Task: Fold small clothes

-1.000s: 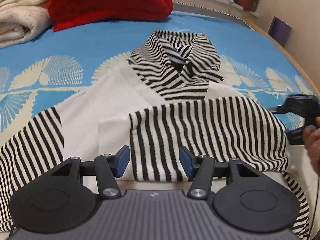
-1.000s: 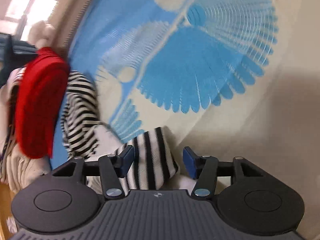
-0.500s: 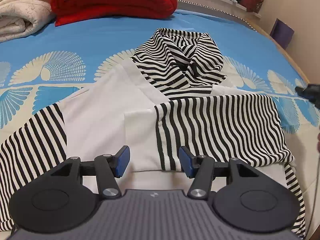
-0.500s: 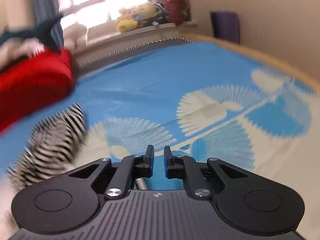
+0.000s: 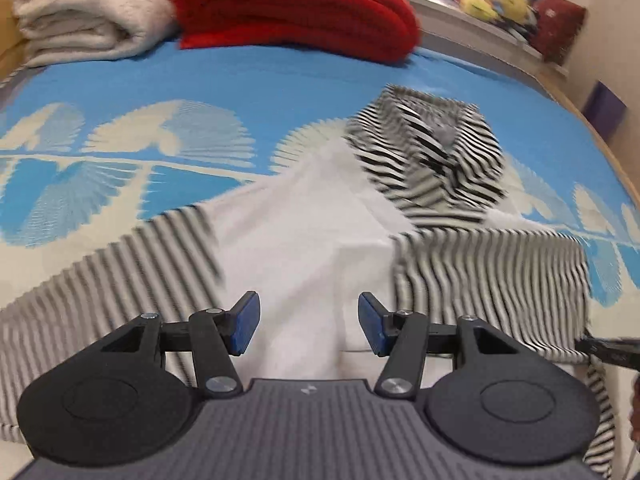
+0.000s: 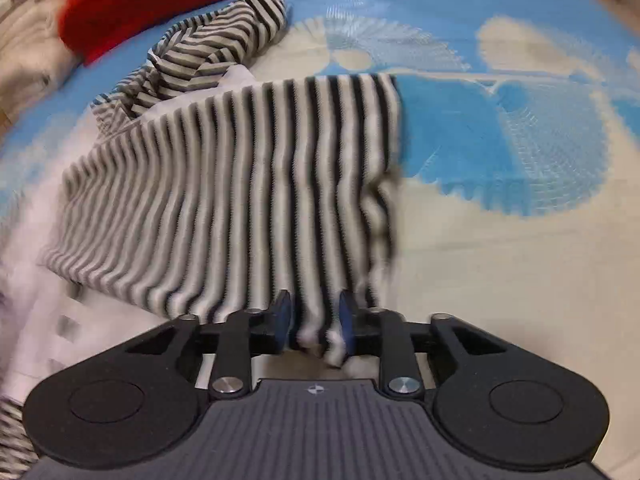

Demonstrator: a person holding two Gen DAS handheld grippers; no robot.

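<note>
The right gripper [image 6: 314, 322] has just been opening slightly, striped sleeve [image 6: 248, 184] bunched between its pads (blurred). The left gripper [image 5: 308, 322] hovers agape over the white shirt [image 5: 304, 240].

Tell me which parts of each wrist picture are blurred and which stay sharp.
Left wrist view: the left gripper is sharp, while the striped top, red blanket and bedspread smear sideways. Right wrist view: the right gripper is crisp; the stripes blur most near it, and fisheye bends the bedspread pattern.

Left gripper [image 5: 308, 322] jaws wide apart, right gripper [image 6: 314, 326] jaws narrow, seemingly pinching, just reopening slightly
</note>
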